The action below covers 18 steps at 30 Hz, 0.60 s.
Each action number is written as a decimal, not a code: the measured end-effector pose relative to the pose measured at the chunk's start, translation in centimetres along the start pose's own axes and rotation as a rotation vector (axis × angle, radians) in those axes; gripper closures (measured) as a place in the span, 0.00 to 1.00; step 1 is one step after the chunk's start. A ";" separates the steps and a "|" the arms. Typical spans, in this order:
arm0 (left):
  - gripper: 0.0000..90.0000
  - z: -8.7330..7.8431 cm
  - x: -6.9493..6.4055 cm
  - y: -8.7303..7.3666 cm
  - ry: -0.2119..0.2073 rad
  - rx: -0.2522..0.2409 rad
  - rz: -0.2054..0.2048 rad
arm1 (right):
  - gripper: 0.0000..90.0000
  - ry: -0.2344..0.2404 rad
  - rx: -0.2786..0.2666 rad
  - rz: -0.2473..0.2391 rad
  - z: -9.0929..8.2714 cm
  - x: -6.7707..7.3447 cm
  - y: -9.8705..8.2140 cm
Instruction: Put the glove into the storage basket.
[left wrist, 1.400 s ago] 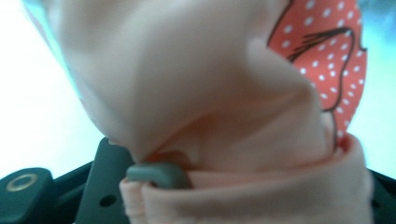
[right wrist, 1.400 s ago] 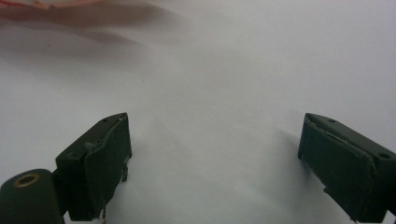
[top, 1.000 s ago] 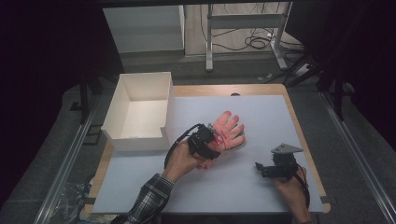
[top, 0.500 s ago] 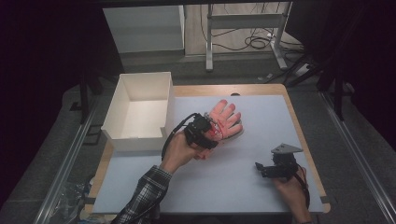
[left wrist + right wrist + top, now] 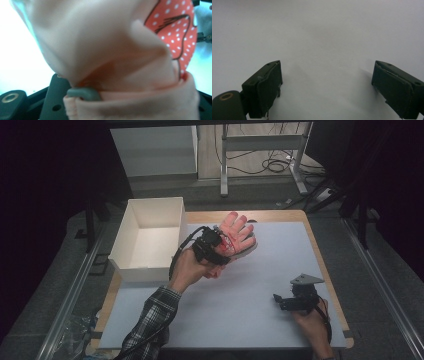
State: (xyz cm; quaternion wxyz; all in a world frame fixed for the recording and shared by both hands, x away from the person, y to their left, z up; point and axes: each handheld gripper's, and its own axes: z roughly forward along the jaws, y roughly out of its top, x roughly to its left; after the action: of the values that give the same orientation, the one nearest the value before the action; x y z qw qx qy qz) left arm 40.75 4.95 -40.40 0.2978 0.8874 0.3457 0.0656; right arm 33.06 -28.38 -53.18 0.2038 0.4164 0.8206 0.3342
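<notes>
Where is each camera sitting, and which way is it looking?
High view: above the table, looking forward and down; both forearms, left gripper, right gripper.
Left gripper view: on the left gripper, facing the pink glove pinched in its jaws.
Right gripper view: on the right gripper, open over bare table.
Shared: the high and left gripper views see the glove.

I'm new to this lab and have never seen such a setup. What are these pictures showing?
A person holds a two-jaw tool in each hand at a table. The high view looks down from above; the other two come from cameras riding on each tool. The left gripper is shut on a pink glove, whose fabric and red dotted print show in the left gripper view. A white box stands at the left. The right gripper rests open over the bare mat, holding nothing.
</notes>
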 end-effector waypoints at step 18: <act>0.53 -3.6 3.7 1.9 0.082 -0.005 -0.092 | 0.11 0.000 -0.001 0.000 0.0 0.0 0.0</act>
State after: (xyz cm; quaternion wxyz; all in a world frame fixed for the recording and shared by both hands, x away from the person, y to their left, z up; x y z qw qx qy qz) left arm 43.49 8.04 -36.66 0.2882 0.8665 0.3979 0.0890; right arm 33.07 -28.37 -53.18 0.2041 0.4163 0.8205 0.3344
